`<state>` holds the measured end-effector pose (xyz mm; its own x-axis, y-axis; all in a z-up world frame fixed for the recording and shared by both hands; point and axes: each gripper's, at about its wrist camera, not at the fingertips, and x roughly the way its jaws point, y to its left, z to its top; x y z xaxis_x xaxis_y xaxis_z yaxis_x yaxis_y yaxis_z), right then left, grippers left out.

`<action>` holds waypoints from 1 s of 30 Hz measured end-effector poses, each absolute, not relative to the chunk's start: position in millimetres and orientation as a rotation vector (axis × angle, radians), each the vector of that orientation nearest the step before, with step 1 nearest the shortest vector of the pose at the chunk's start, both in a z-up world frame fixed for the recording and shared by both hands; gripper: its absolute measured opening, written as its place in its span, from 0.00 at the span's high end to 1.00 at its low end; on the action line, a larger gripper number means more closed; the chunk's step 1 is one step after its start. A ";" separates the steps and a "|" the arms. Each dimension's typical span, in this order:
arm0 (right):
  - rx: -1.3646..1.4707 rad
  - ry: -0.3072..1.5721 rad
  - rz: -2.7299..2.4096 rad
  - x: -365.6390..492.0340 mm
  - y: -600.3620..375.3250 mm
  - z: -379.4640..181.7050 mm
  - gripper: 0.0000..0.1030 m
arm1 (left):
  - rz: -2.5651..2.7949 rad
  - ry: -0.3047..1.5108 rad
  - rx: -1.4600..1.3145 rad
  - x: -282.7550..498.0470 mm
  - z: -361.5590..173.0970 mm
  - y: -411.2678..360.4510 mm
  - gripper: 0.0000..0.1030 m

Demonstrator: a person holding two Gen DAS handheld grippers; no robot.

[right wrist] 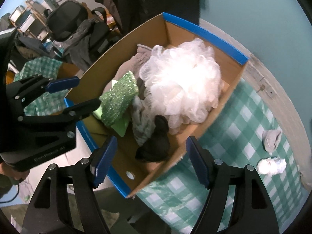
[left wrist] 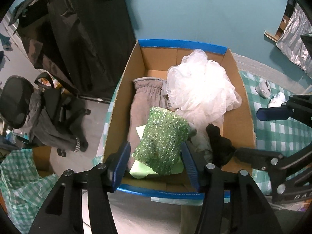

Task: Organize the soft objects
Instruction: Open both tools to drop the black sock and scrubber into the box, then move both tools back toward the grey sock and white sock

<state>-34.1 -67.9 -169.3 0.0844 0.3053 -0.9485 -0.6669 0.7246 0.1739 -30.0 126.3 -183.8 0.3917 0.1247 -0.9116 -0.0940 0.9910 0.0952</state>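
A cardboard box (left wrist: 124,81) with blue-taped rims sits on a green checked cloth (right wrist: 243,113). In it lie a white mesh bath pouf (left wrist: 200,85), a grey cloth (left wrist: 146,97), a green sparkly sponge (left wrist: 163,138), a pale green pad (left wrist: 140,170) and a black sock (left wrist: 218,140). My left gripper (left wrist: 156,167) is open over the box's near rim, jaws either side of the sponge. My right gripper (right wrist: 150,161) is open above the box's near corner, over the black sock (right wrist: 156,142). A grey sock (right wrist: 272,140) and a white sock ball (right wrist: 271,165) lie on the cloth outside the box.
A black office chair (left wrist: 17,101) draped with clothes stands left of the table. Dark jackets (left wrist: 74,29) hang behind the box against a teal wall. A checked bag (left wrist: 21,177) sits low at the left. A silver foil sheet (left wrist: 294,37) hangs at the far right.
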 end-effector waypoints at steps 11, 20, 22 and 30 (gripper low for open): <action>-0.297 1.287 0.676 -31.0 -115.2 -154.5 0.28 | 0.124 1.139 0.013 -33.6 -166.7 100.4 0.46; -0.262 1.286 0.623 -29.3 -157.0 -146.3 0.28 | 0.095 1.126 0.029 -29.2 -156.1 70.8 0.46; -0.255 1.287 0.610 -29.3 -167.3 -145.2 0.28 | 0.088 1.123 0.032 -27.9 -153.6 64.1 0.46; -0.226 1.293 0.550 -26.5 -208.4 -143.9 0.28 | 0.047 1.118 0.049 -21.3 -150.3 36.3 0.46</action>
